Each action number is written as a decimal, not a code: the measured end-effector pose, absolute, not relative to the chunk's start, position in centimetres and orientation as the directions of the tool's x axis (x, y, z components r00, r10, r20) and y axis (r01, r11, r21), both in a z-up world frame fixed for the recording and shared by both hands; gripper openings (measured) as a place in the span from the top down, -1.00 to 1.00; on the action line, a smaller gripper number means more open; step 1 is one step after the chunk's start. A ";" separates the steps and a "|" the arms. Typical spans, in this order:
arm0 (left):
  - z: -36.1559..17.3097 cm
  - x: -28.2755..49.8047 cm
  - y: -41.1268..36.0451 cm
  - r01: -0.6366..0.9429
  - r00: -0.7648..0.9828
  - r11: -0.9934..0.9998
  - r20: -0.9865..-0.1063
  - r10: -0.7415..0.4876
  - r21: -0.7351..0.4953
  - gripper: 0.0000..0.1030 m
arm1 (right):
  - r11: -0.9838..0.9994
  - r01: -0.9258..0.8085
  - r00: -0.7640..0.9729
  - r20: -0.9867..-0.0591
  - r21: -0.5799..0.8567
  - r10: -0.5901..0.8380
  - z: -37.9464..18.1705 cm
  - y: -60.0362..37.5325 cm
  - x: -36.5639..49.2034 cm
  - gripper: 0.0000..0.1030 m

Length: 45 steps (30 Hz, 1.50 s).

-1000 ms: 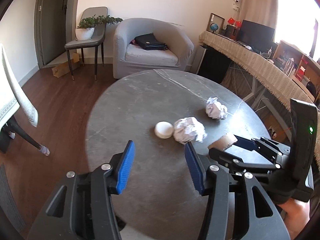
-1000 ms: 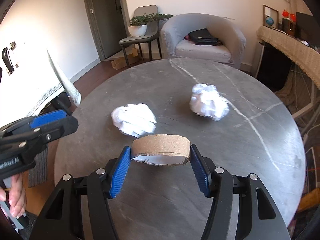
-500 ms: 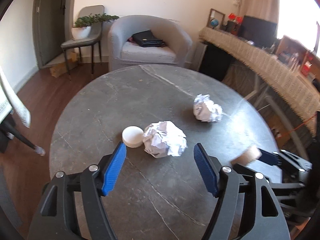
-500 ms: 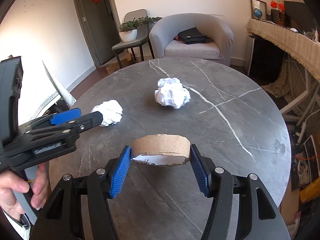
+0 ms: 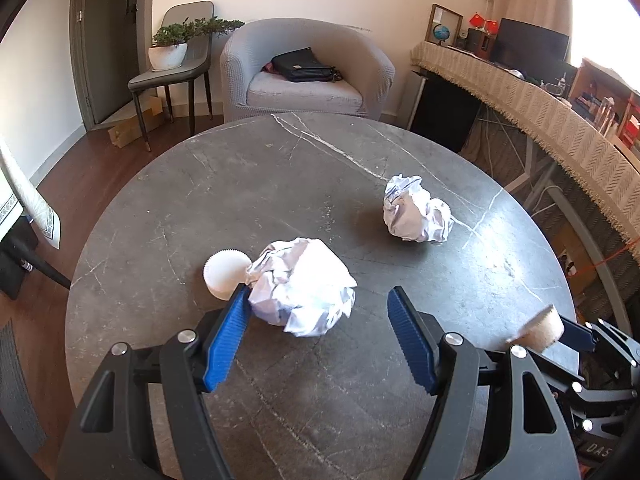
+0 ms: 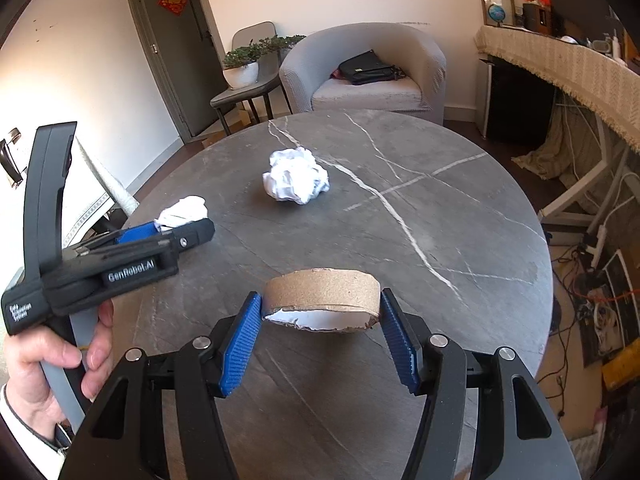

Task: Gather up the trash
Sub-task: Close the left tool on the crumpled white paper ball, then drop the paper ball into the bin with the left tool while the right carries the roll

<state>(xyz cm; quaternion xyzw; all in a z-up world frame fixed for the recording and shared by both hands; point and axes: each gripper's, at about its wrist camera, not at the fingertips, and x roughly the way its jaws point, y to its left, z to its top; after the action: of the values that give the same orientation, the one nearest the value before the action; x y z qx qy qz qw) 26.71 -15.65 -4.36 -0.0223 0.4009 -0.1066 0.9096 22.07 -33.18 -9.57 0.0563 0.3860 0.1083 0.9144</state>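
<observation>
My left gripper (image 5: 316, 336) is open, its jaws on either side of a crumpled white paper ball (image 5: 304, 286) on the round grey marble table (image 5: 240, 184); the left pad touches the ball. A white ribbed cap (image 5: 222, 270) sits just left of that ball. A second paper ball (image 5: 416, 212) lies farther right. My right gripper (image 6: 320, 336) is shut on a brown cardboard tape roll (image 6: 324, 290), held above the table. The right wrist view shows the left gripper (image 6: 168, 236), the near ball (image 6: 182, 210) and the second ball (image 6: 296, 176).
A grey armchair (image 5: 304, 76) with a black bag stands beyond the table. A chair with a potted plant (image 5: 172, 50) is at the back left. A cloth-covered desk (image 5: 540, 120) runs along the right. Wood floor lies to the left.
My left gripper has opened wider and moved forward until its jaws flank the near paper ball. My right gripper has drawn back to the right, still holding the tape roll.
</observation>
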 end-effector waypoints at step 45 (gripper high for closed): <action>-2.3 24.1 2.5 0.037 0.670 0.986 -0.728 -0.146 -0.163 0.11 | 0.907 -0.378 0.631 -0.665 0.186 0.399 -7.5 -16.0 26.1 -0.17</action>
<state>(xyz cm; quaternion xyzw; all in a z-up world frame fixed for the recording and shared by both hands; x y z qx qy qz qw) 24.06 2.52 -2.27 -0.0673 0.4033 -0.0503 0.9112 26.13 -16.04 -7.52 0.0143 0.3714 0.2153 0.9031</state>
